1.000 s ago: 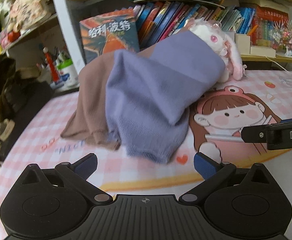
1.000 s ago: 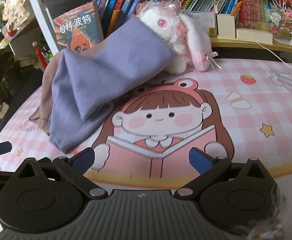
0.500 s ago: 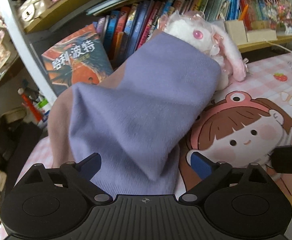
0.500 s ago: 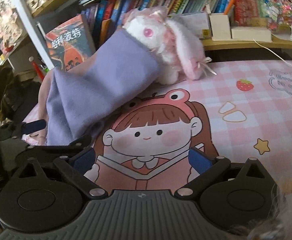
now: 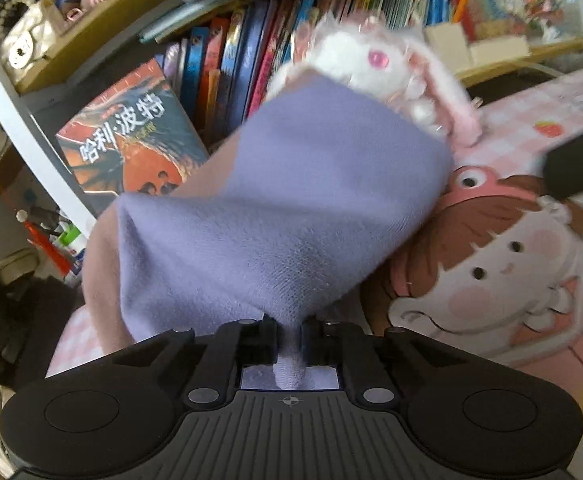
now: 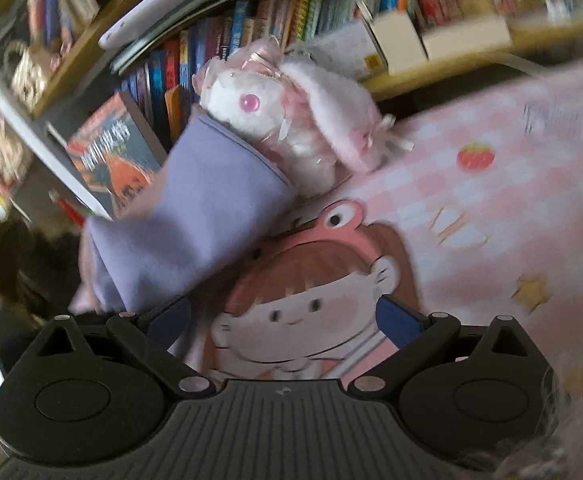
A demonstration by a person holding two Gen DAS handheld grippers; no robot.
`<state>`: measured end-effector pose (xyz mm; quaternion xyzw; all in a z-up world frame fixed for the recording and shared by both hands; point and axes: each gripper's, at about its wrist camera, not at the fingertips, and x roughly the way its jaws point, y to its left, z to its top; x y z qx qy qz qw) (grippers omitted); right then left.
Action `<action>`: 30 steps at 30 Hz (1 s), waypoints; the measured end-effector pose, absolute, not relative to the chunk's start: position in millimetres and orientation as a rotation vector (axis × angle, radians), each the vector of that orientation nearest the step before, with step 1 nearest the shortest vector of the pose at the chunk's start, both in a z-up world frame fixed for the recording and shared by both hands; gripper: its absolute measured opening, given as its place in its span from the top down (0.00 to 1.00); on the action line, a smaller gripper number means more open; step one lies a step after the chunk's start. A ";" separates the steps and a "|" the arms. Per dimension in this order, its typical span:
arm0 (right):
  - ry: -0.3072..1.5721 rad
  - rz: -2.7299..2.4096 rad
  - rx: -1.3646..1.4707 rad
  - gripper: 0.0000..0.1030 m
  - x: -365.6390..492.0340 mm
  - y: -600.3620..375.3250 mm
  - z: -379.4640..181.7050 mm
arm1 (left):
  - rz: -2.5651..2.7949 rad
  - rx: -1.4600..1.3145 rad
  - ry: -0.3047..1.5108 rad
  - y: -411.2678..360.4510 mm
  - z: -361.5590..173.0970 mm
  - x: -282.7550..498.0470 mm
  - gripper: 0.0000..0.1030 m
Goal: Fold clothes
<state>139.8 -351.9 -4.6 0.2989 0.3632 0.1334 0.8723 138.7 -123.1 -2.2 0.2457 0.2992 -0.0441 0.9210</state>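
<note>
At near hem of purple garment: left gripper, spread a second ago, now pinches fabric; right gripper stays spread, empty. Fold can begin.

A pink checked cloth carries a purple garment and, seemingly, a plush rabbit.

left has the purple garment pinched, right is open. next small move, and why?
Probably bring the right gripper left onto the purple garment's near edge and close. The left gripper is shut on one corner, the right is open over the mat, and the cloth's far end leans on the plush rabbit.
</note>
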 end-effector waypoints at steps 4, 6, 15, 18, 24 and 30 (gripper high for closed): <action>0.829 0.377 0.832 0.02 143.3 -344.2 -20.0 | -0.124 0.471 0.595 -119.4 15.7 98.4 0.92; 0.862 0.407 0.916 0.02 142.1 -336.8 -28.2 | -0.145 0.467 0.595 -119.1 21.3 77.9 0.92; 0.990 0.365 0.991 0.83 127.5 -314.2 -46.1 | -0.206 0.446 0.618 -108.6 26.3 17.5 0.92; 0.949 0.396 1.039 0.88 113.8 -320.9 -44.7 | -0.282 0.404 0.551 -109.4 48.3 9.8 0.92; 0.610 0.476 1.165 0.89 99.8 -370.5 36.5 | -0.476 0.258 0.360 -109.7 109.8 -5.2 0.93; 0.155 0.720 0.978 0.89 86.6 -380.3 209.1 | -0.820 -0.142 -0.015 -69.1 210.7 -24.6 0.93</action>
